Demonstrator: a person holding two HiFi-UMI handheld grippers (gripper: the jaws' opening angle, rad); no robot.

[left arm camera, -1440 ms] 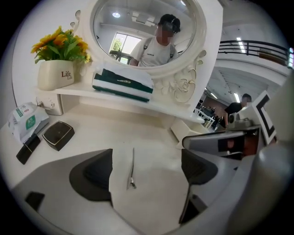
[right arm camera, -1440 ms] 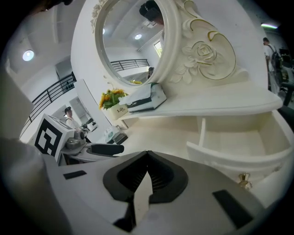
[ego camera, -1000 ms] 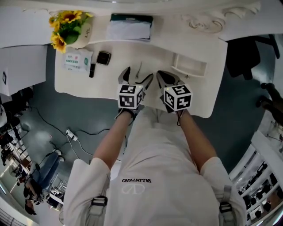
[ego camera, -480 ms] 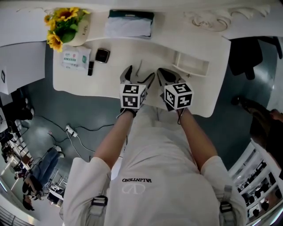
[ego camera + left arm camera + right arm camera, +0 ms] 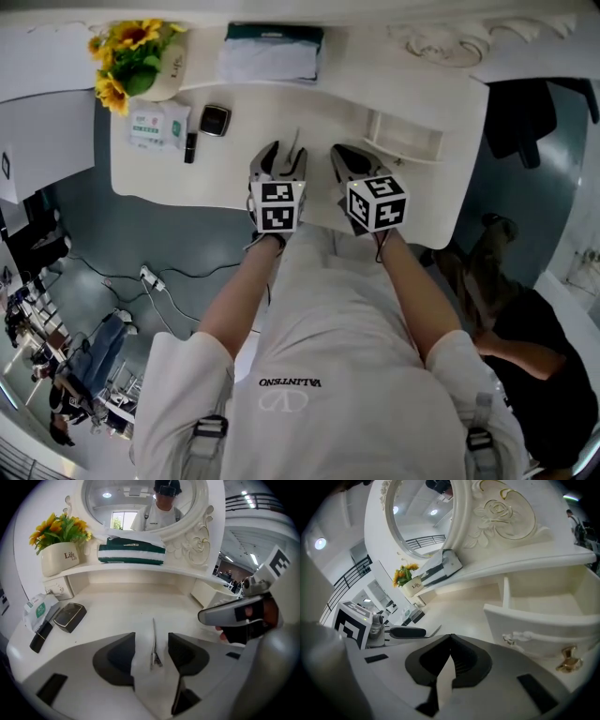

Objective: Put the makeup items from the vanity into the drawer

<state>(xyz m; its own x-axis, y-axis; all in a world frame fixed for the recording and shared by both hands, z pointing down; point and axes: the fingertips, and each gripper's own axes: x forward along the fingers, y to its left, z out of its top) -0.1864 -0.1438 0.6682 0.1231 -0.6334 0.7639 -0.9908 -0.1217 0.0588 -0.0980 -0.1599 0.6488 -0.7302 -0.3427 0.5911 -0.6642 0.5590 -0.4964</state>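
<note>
— When you look in the drawer, is anything in it yet?

— No. It is pulled open, but the part I can see is bare. So I think the job has only just begun.

— What is the left gripper doing?

— It is low over the vanity top, and its jaws have just been closing in. A thin metal stick lies flat between them. They are not touching it yet. There is a small gap on each side.

— And the right gripper?

— Its jaws are pressed together with nothing in them. It waits near the drawer.

— What else needs to go in?

— A black compact and a small black tube sit far over on the left of the vanity top, beside a pack of wipes. Nobody has picked them up. So, I'd guess, the stick goes first, then those two.
</note>
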